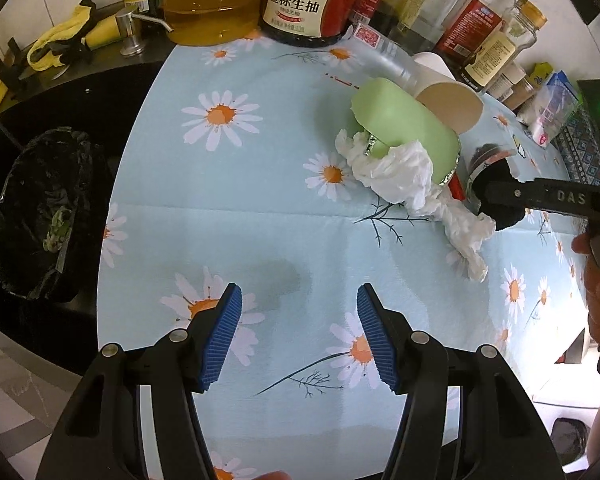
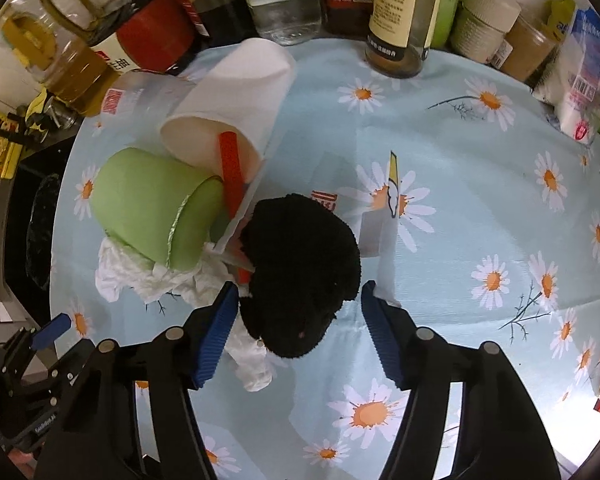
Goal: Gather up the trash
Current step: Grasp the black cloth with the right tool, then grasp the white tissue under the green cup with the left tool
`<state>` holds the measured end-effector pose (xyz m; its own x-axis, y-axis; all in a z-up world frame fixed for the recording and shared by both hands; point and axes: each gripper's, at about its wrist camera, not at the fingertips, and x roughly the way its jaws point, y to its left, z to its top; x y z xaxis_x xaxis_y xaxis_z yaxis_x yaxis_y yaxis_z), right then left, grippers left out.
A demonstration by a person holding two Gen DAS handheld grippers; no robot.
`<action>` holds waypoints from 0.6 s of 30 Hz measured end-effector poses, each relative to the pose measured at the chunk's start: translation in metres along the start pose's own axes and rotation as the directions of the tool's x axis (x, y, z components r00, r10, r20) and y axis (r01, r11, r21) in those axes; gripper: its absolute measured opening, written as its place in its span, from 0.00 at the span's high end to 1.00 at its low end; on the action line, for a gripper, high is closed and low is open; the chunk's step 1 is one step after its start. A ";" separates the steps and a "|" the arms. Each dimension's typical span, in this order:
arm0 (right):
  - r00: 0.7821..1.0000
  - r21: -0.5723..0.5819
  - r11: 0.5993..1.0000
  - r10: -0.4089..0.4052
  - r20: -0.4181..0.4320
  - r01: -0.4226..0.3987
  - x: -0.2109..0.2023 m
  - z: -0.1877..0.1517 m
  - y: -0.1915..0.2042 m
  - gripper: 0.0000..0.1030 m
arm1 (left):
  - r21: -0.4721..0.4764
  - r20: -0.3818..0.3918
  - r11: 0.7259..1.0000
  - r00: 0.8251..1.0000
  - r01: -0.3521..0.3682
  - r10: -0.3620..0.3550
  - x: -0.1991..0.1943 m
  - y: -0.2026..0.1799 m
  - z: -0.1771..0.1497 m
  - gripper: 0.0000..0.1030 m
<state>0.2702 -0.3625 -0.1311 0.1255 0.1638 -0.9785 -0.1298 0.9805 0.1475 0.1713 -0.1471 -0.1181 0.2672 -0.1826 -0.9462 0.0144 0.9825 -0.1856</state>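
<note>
A daisy-print cloth (image 1: 260,216) carries heaped trash beside the bin (image 1: 40,216). The right gripper (image 2: 300,320) straddles a black fuzzy lump (image 2: 300,272), apparently not yet squeezing; the left gripper (image 1: 300,332) hangs open, empty.

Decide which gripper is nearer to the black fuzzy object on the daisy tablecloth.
Right. The right gripper straddles the black fuzzy object, which sits between its open pads. The left gripper hangs over bare tablecloth, well away from that object.
</note>
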 end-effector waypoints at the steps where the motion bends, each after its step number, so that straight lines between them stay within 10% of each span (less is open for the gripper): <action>1: 1.000 0.009 1.000 0.000 -0.005 0.000 0.001 0.000 -0.001 0.47 | 0.001 0.000 1.000 1.000 0.001 -0.001 0.000 0.000 0.000 0.44; 18: 0.995 0.047 0.994 0.099 0.007 -0.099 -0.030 -0.017 -0.006 0.54 | 0.009 0.000 1.000 1.000 0.008 -0.008 0.002 -0.008 -0.001 0.44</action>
<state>0.2508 -0.3750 -0.1052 0.1188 0.2610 -0.9580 -0.0948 0.9634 0.2507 0.1705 -0.1557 -0.1190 0.2674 -0.1906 -0.9445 0.0253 0.9813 -0.1909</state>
